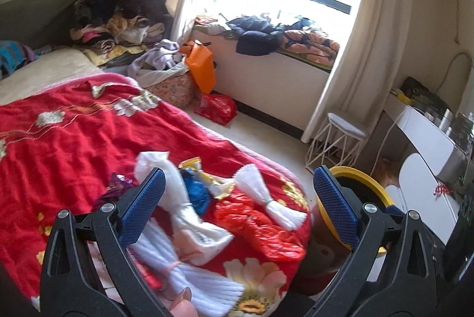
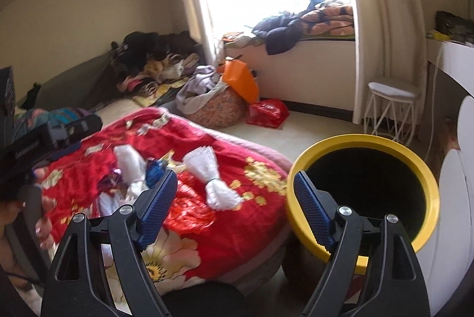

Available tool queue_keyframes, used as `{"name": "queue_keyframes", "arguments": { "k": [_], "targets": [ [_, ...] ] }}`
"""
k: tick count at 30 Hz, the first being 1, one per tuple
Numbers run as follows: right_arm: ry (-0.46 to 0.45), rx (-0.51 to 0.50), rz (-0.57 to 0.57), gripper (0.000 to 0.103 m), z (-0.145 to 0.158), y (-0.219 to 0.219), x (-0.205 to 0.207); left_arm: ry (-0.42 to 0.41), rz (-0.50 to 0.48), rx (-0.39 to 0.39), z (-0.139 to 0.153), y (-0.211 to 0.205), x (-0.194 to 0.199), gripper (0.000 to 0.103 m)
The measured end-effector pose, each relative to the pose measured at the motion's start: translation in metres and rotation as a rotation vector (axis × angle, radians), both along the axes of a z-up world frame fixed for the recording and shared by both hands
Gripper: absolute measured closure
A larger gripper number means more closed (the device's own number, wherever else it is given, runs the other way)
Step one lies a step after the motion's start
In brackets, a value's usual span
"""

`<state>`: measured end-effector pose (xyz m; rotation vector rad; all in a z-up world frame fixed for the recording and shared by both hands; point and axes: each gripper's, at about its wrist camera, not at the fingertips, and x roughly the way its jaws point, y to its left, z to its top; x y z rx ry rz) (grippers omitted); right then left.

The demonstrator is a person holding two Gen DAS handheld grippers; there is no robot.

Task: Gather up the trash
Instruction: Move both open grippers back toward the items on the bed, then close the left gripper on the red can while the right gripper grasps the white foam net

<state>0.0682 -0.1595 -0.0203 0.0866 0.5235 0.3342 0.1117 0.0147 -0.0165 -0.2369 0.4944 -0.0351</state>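
Across the red bedspread (image 1: 74,139) lay light, crinkly wrappers (image 1: 198,186), probably best pinched at a loose edge, while both the left gripper (image 1: 240,207) and right gripper (image 2: 235,207) hung empty, jaws apart.

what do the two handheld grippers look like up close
Both look alike. The left gripper and right gripper each have two black plastic arms with triangular cut-outs and round silver pivot screws. Each arm ends in a flat blue pad with a fine ribbed texture. No cables, sleeves or printed markings show on them.
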Motion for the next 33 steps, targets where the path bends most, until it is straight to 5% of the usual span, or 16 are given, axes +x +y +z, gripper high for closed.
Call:
{"name": "queue_keyframes", "arguments": {
  "k": [16,24,29,33],
  "targets": [
    [0.070,-0.080,0.268,0.025,-0.017,0.078,-0.019,0.090,0.162,-0.037,-0.022,0.076,-0.015,0.011],
    [0.121,-0.154,0.375,0.025,-0.034,0.114,-0.027,0.204,0.248,-0.083,-0.050,0.111,-0.023,0.011],
    [0.173,-0.211,0.443,0.033,-0.044,0.141,-0.027,0.264,0.255,-0.127,-0.067,0.121,-0.027,0.021],
    [0.216,-0.269,0.474,0.048,-0.055,0.155,-0.024,0.323,0.241,-0.197,-0.081,0.126,-0.027,0.039]
  ]
}}
